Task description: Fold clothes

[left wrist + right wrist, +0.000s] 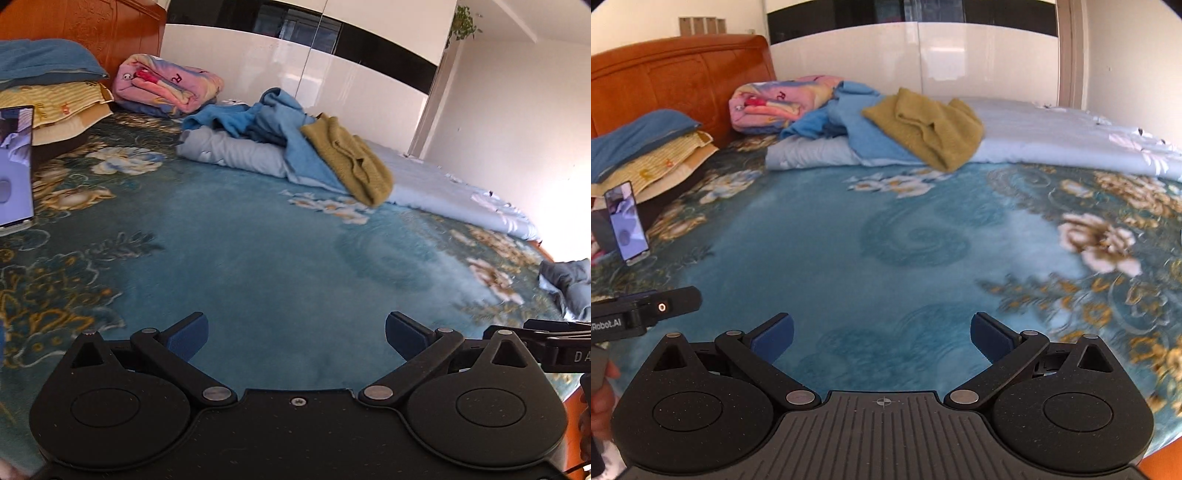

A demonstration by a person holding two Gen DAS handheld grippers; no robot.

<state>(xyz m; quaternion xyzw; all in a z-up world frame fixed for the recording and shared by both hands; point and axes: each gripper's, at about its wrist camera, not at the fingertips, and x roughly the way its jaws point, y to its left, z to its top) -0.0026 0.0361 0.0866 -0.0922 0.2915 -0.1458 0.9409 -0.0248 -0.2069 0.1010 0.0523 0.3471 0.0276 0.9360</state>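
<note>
Both my grippers hang low over the near edge of the bed (820, 236), side by side: the left gripper (295, 338) has its jaws spread wide with nothing between them, and the right gripper (882, 338) is the same, released and empty. The clothes lie well apart from me, across the bed toward the wardrobe (923, 55): an olive sweater (927, 127) slumped in loose creases on top of a rumpled blue garment (849, 110), both resting on the pale quilt (1052, 136) that runs along the far side. Neither looks folded; edges hang crooked and the cloth bunches. At the right edge of the left view a grey piece (569, 284) sits near the bed's edge, bunched too, though I cannot tell what it is. The flat stretch of bedspread in front of me is bare. By the headboard a pink bundle (775, 101) and stacked pillows (650, 155) look tidy, but whether those belong to this job I cannot say. As I judge it, the sweater and the blue garment are yet to be folded.
</note>
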